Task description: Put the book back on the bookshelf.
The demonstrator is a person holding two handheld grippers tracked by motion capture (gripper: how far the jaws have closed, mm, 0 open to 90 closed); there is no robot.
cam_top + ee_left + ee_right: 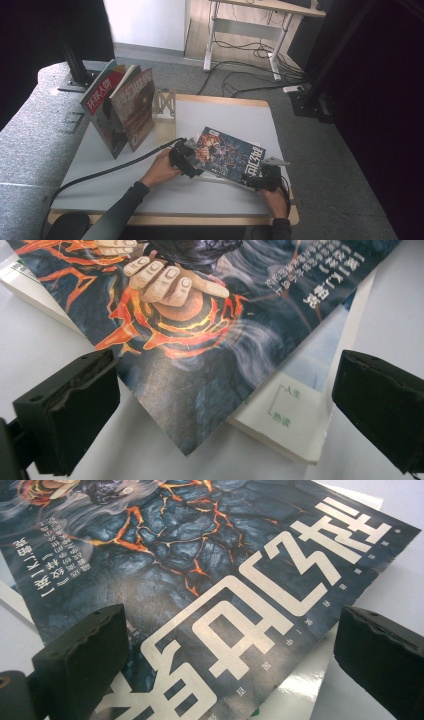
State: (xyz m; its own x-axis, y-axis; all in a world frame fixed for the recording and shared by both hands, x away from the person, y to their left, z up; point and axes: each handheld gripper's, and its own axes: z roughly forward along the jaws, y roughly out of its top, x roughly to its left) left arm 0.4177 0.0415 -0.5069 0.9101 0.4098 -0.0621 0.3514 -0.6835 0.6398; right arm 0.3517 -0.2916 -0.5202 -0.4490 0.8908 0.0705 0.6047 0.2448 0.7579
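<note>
Field notes, my end of the link. Magazine point(227, 156) w/ dark lava-pattern cover lies flat on the white table point(125, 180), right of centre, near the front edge, turned at an angle. In the left gripper view its cover corner overhangs white pages underneath; can't tell if those belong to a second book.

L gripper point(183, 161) sits at the magazine's left end, hand point(161, 169) behind it, cable point(100, 175) trailing off to the left across the table. In the left gripper view I see my jaws spread wide, one each side of the cover corner point(187, 405), nothing pinched, pads resting clear of the paper.

R gripper point(263, 181) is at the magazine's near right corner, hand point(276, 200) below it. Right gripper view: jaws also apart, straddling the cover edge w/ the big white lettering point(240, 615) between them; not clamped on anything.

Far left of the table: two magazines point(120, 107) standing upright, leaning against a small wooden rack point(165, 104), well apart from the one I'm working.
</note>
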